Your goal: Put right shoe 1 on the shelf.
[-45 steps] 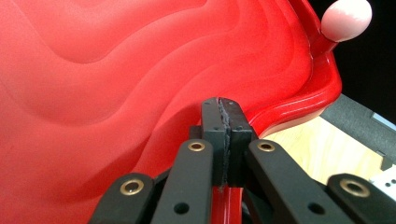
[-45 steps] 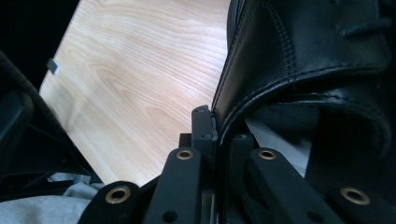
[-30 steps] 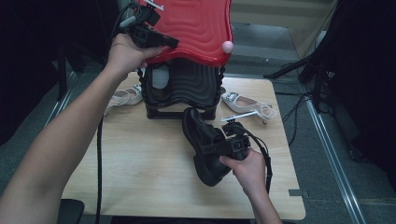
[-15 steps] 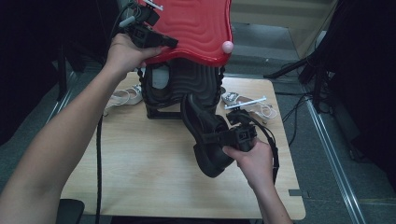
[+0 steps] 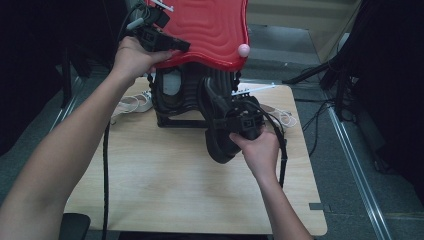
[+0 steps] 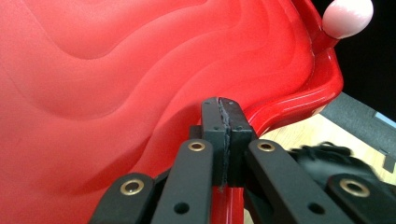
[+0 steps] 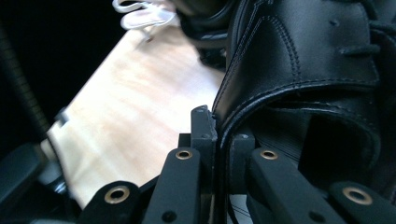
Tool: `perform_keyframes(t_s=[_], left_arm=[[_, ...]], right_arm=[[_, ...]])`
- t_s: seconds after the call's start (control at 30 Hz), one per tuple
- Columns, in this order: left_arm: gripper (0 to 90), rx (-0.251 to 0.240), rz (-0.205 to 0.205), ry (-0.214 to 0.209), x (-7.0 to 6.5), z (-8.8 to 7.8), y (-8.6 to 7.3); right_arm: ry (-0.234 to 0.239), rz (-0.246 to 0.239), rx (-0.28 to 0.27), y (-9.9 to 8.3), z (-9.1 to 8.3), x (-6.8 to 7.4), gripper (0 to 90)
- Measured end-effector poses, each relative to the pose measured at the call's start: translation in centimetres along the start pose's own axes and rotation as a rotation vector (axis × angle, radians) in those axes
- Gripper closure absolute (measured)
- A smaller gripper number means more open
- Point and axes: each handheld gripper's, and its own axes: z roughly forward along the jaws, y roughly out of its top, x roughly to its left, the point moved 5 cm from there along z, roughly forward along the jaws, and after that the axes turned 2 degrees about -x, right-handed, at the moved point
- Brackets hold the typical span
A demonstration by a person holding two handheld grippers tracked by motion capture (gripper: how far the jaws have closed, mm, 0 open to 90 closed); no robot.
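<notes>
A red wavy lid [image 5: 210, 30] is tilted up over a black case [image 5: 175, 97] at the table's far side. My left gripper [image 5: 172, 44] is shut on the lid's rim; in the left gripper view the jaws [image 6: 224, 116] pinch the red edge [image 6: 285, 107] below a pink knob [image 6: 348, 16]. A black leather shoe [image 5: 220, 135] hangs above the table just in front of the case, toe down. My right gripper [image 5: 239, 120] is shut on the shoe's collar. In the right gripper view the leather rim [image 7: 303, 60] sits between the pads [image 7: 203, 126].
The wooden table [image 5: 165, 185] has bare room in front of the case. A white sandal [image 5: 132, 104] lies left of the case, another white sandal [image 5: 285, 117] to its right. Cables trail from both grippers. Dark floor and metal rails surround the table.
The right gripper has lifted the black shoe off the table and carried it up toward the case's opening. The left gripper has kept the red lid where it was.
</notes>
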Motion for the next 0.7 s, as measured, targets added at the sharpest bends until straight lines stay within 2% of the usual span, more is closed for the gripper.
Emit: perform_keyframes(t_s=[0.17, 0.3, 0.63, 0.7], left_arm=[[90.0, -0.008, 0.001, -0.007, 0.1, 0.0, -0.1], [90.0, -0.010, -0.006, -0.025, 0.3, -0.1, -0.2], [90.0, -0.005, -0.004, -0.025, 0.3, -0.1, -0.2], [90.0, -0.005, -0.002, -0.025, 0.3, -0.1, -0.2]], right_arm=[[-0.084, -0.029, -0.041, 0.8, 2.0, -0.2, 86.2], [-0.085, -0.048, -0.044, 1.2, 3.4, -0.2, 86.4], [-0.190, -0.093, -0.122, 2.1, 5.5, -0.3, 86.3], [-0.194, -0.090, -0.132, 2.4, 5.9, -0.4, 86.4]])
